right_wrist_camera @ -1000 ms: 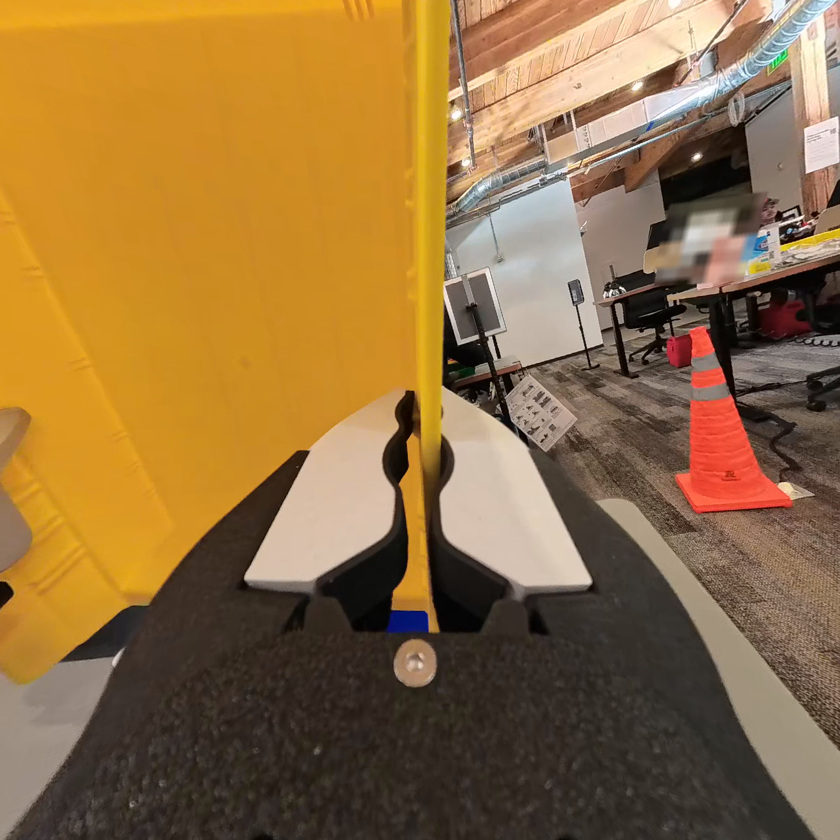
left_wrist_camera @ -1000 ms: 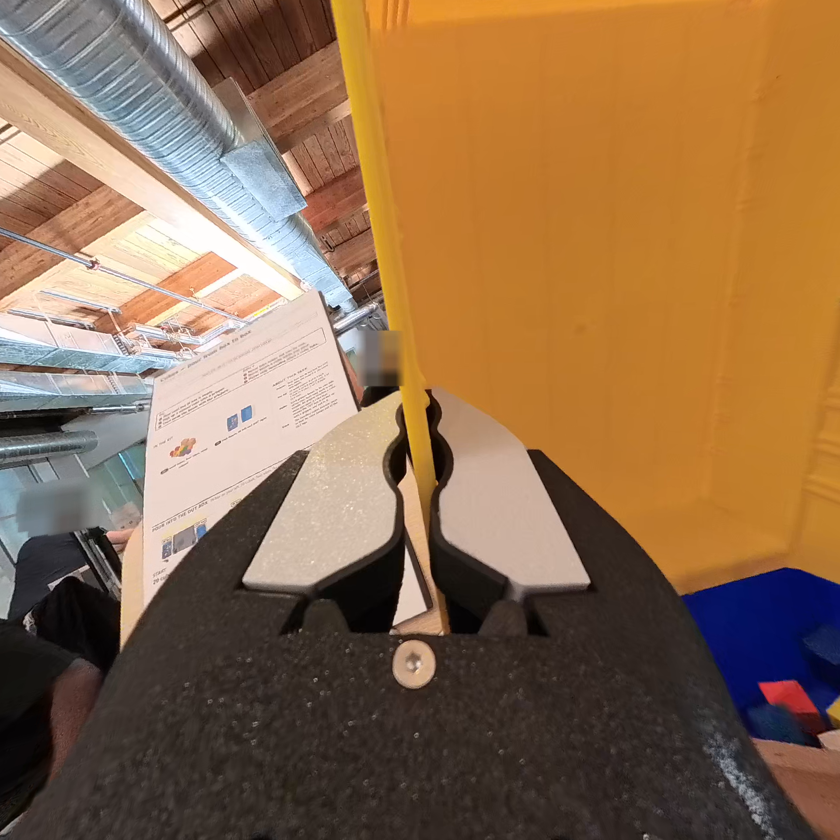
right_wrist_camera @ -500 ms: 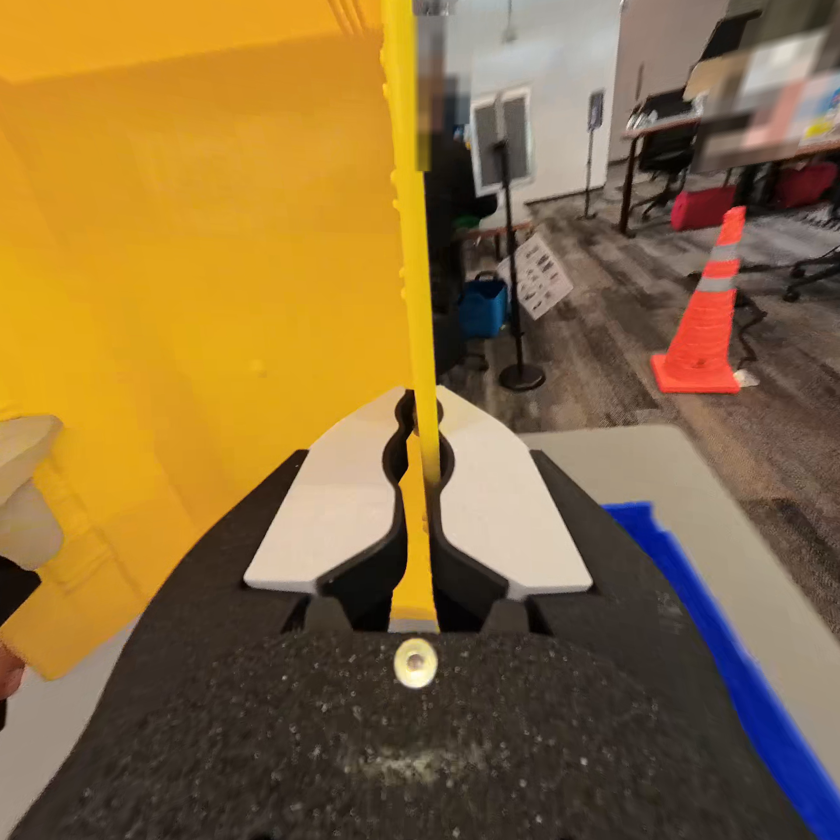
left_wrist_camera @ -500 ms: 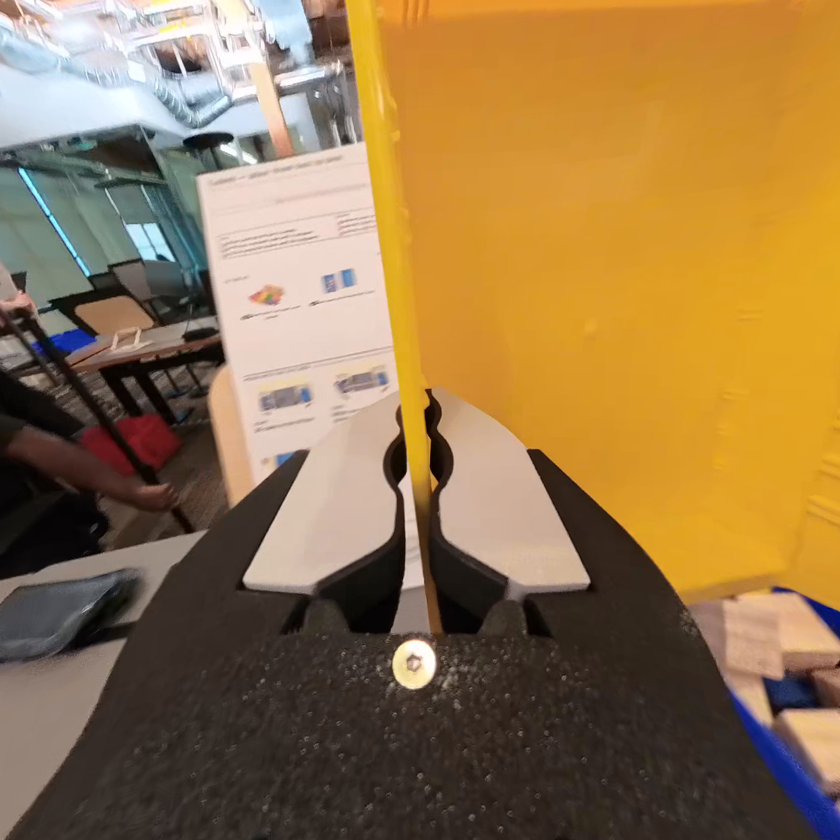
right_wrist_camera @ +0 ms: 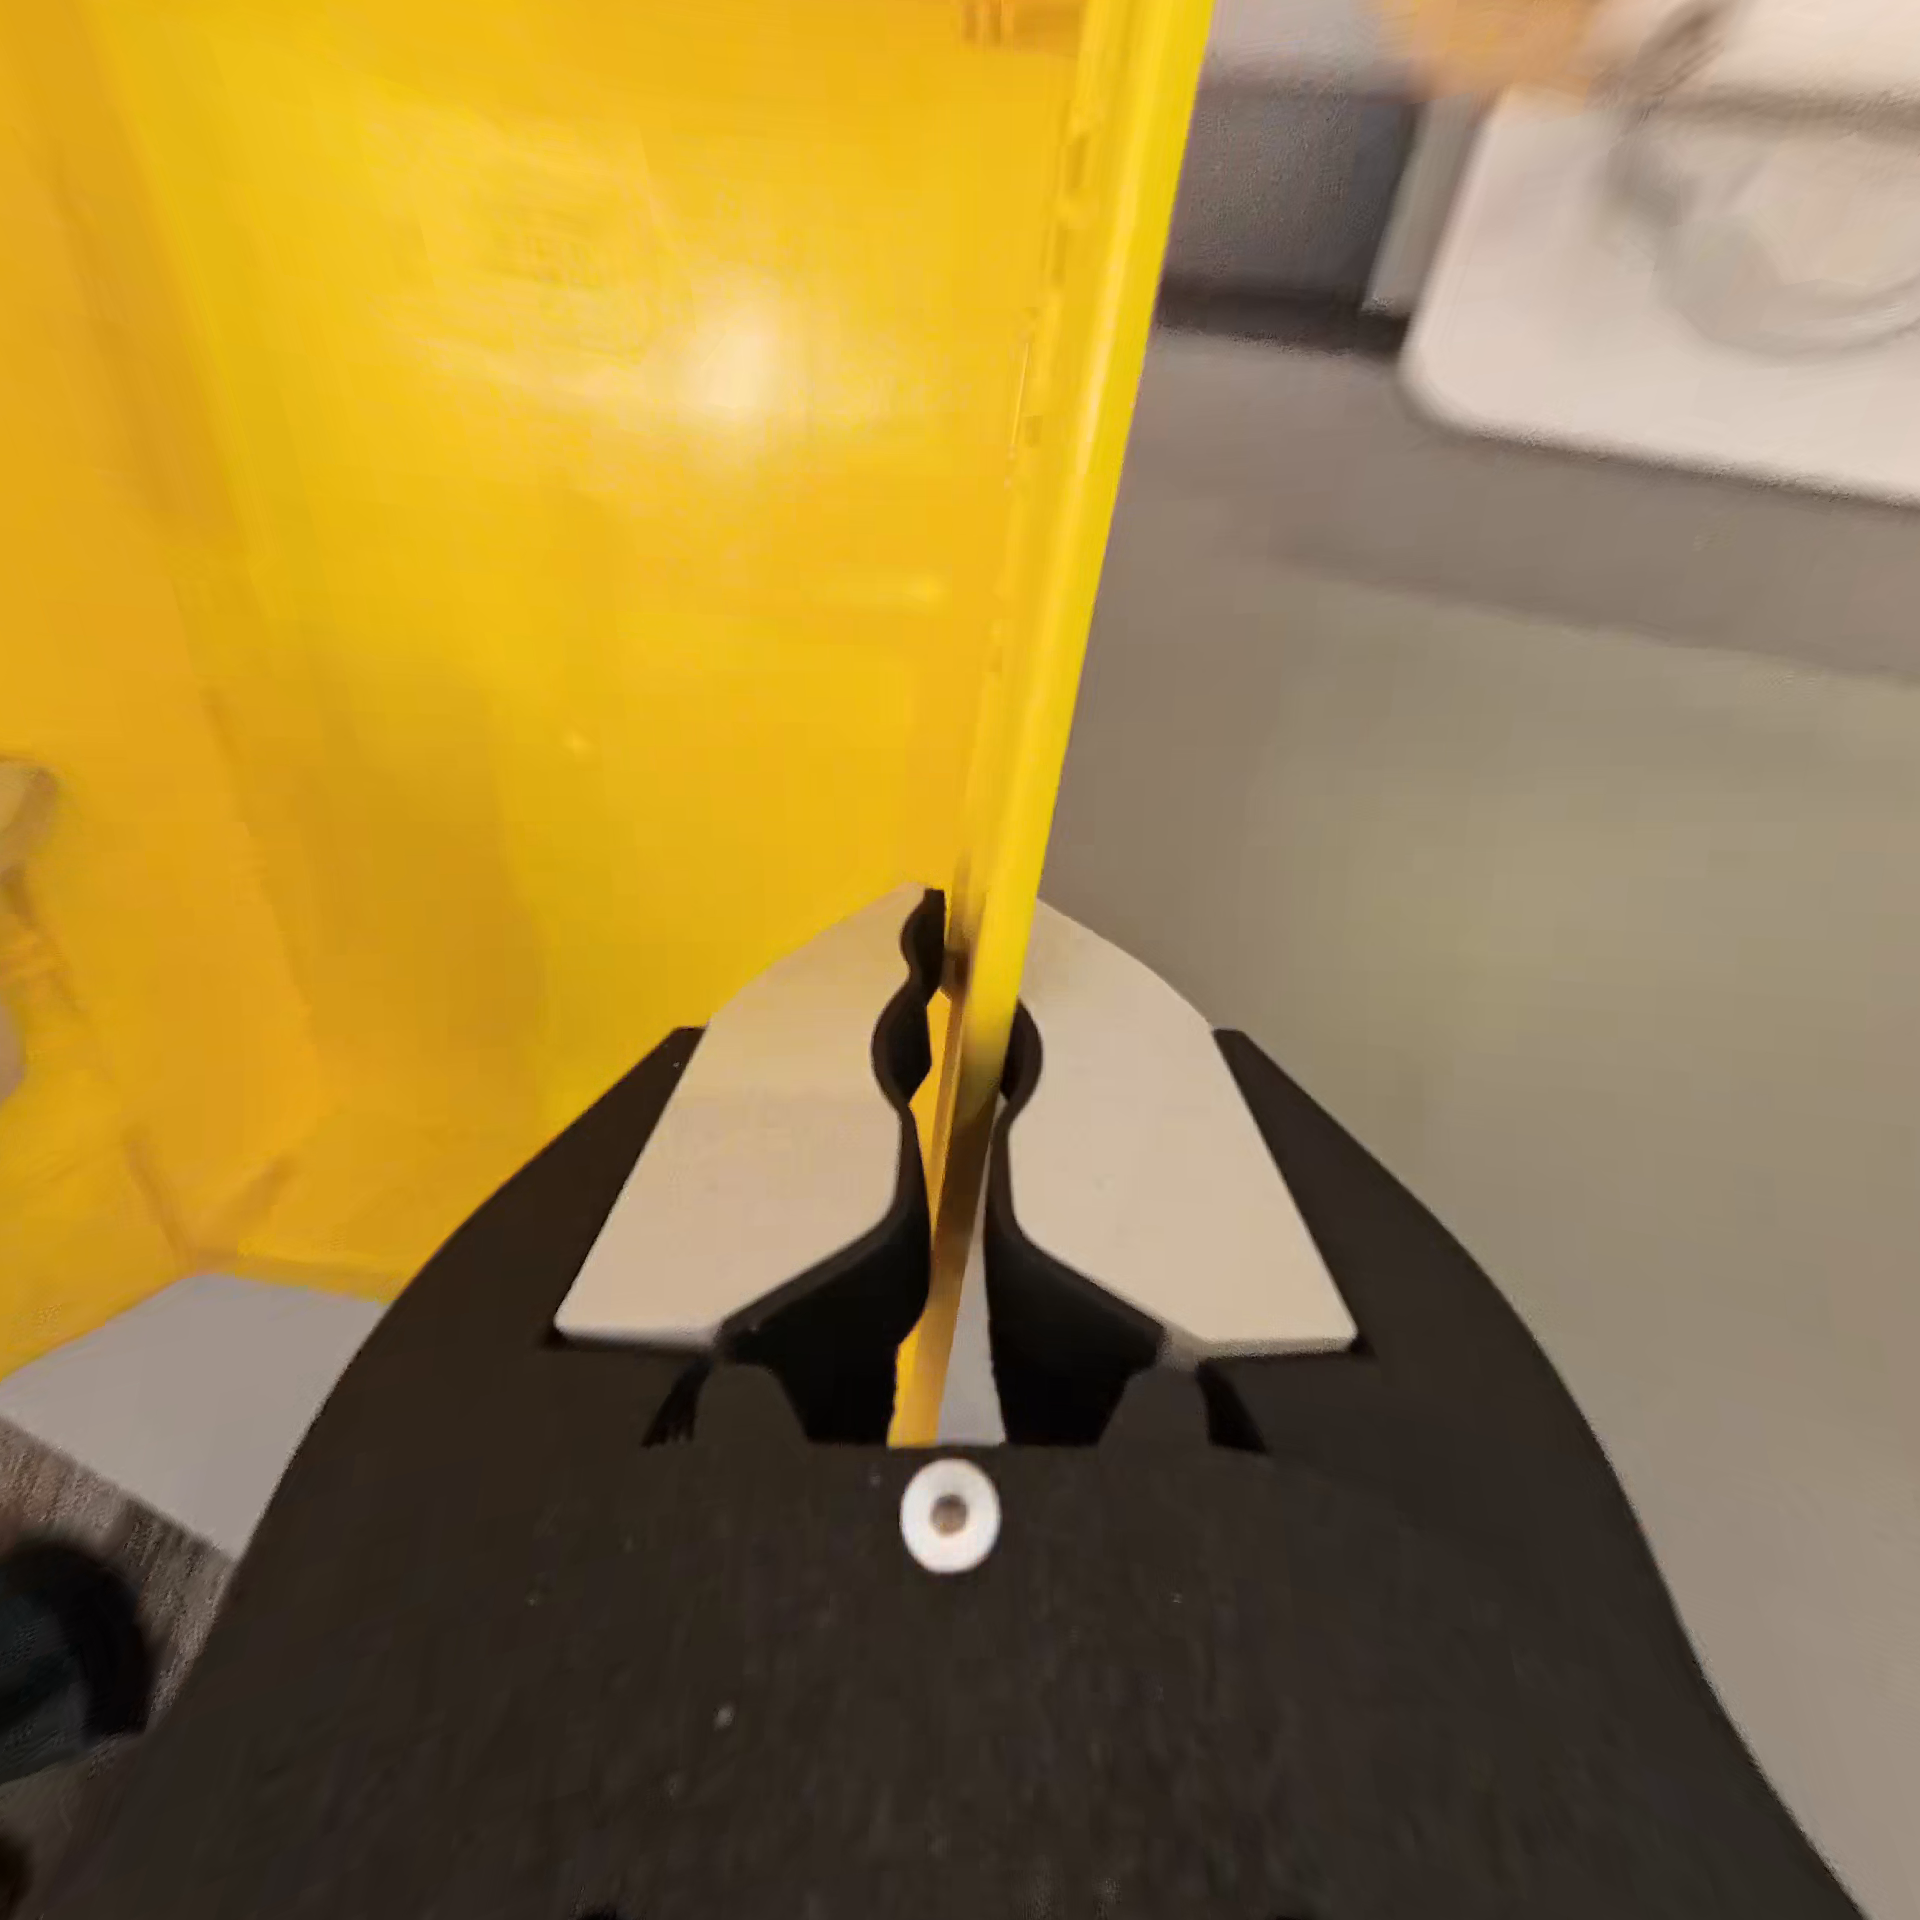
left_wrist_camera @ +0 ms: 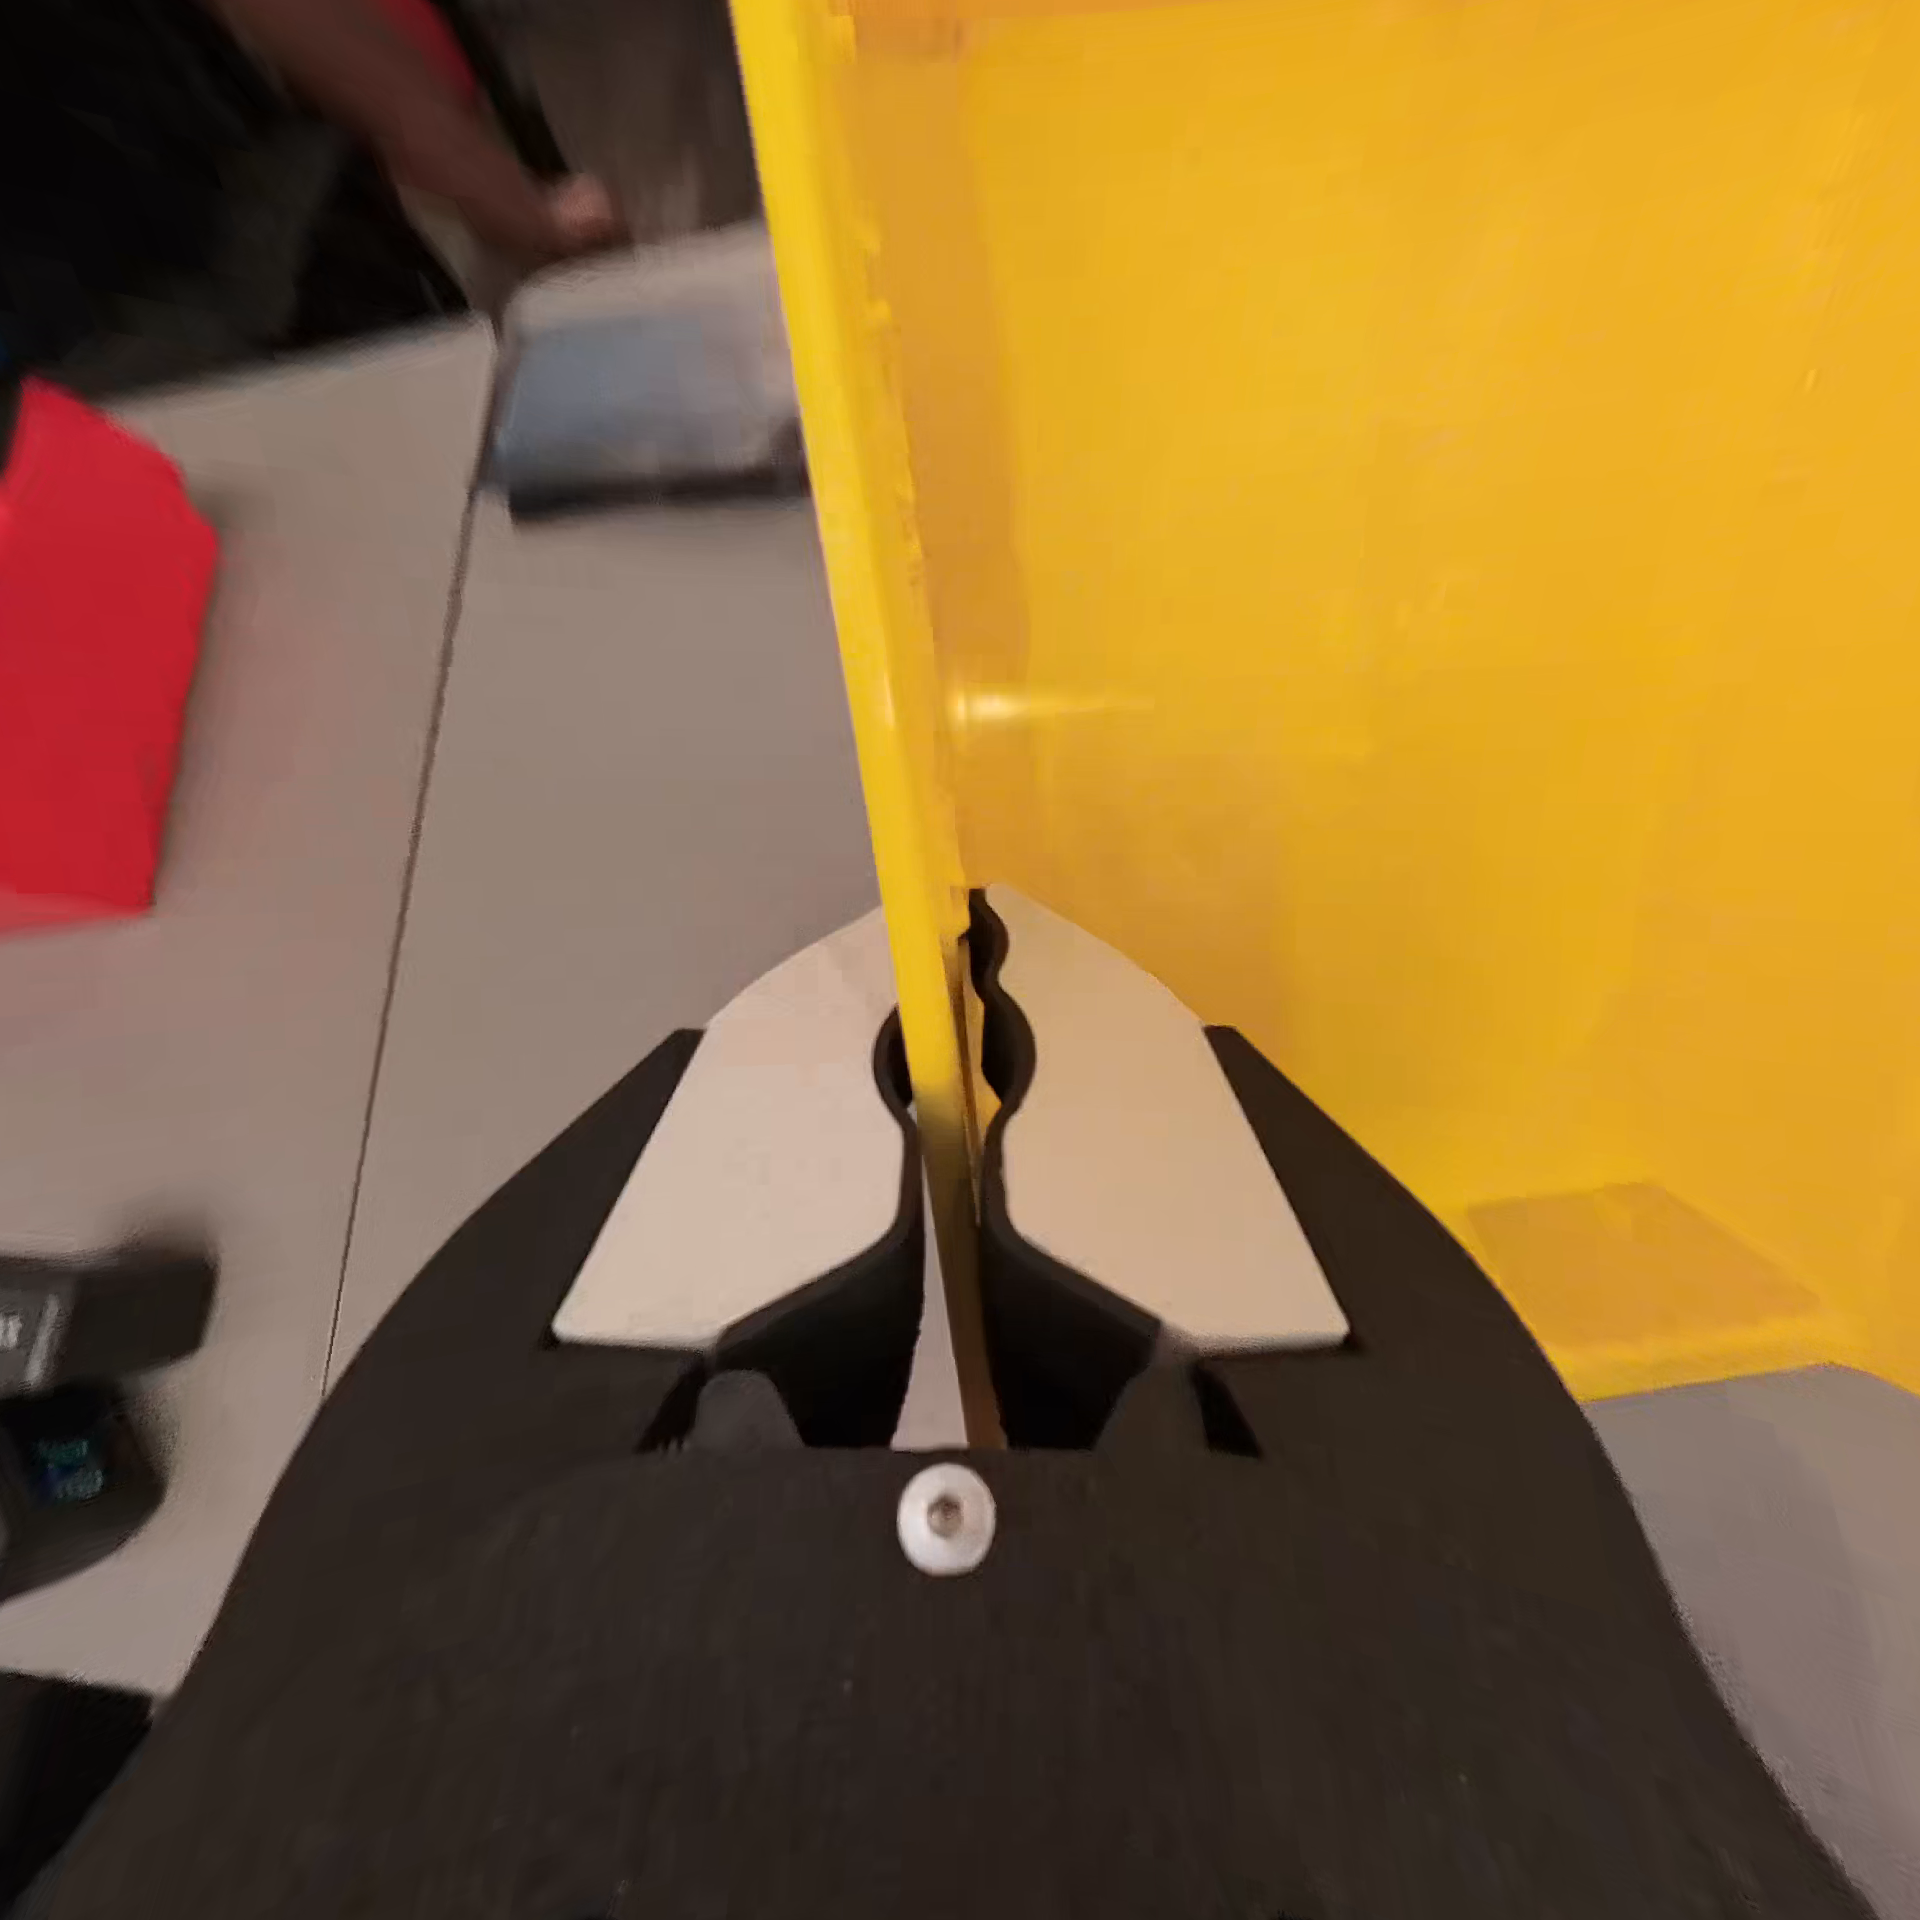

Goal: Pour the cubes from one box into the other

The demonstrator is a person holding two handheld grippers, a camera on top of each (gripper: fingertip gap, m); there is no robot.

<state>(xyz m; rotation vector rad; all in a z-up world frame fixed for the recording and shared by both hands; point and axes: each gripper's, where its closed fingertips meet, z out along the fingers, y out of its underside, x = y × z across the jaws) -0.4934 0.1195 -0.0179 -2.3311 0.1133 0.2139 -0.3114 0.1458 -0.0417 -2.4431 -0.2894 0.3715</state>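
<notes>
The yellow box (left_wrist_camera: 1403,623) fills the right of the left wrist view; its inside shows no cubes. My left gripper (left_wrist_camera: 961,925) is shut on the box's left wall. In the right wrist view the same yellow box (right_wrist_camera: 468,571) fills the left. My right gripper (right_wrist_camera: 961,914) is shut on its right wall. The left gripper's pale fingertip (right_wrist_camera: 21,821) shows at the far left edge inside the box. The blue box and the cubes are out of both views. Both views look down at the grey table (left_wrist_camera: 582,831), (right_wrist_camera: 1455,935).
In the left wrist view a red object (left_wrist_camera: 83,675) lies at the left, a dark flat pouch (left_wrist_camera: 634,416) at the back, a black device (left_wrist_camera: 83,1340) at the lower left, and a person's hand (left_wrist_camera: 540,197) beyond. In the right wrist view a pale tray (right_wrist_camera: 1683,270) lies far right.
Both grippers have tipped the yellow box down from pointing up at the ceiling and room to facing the table. The blue box and cubes have left both views.
</notes>
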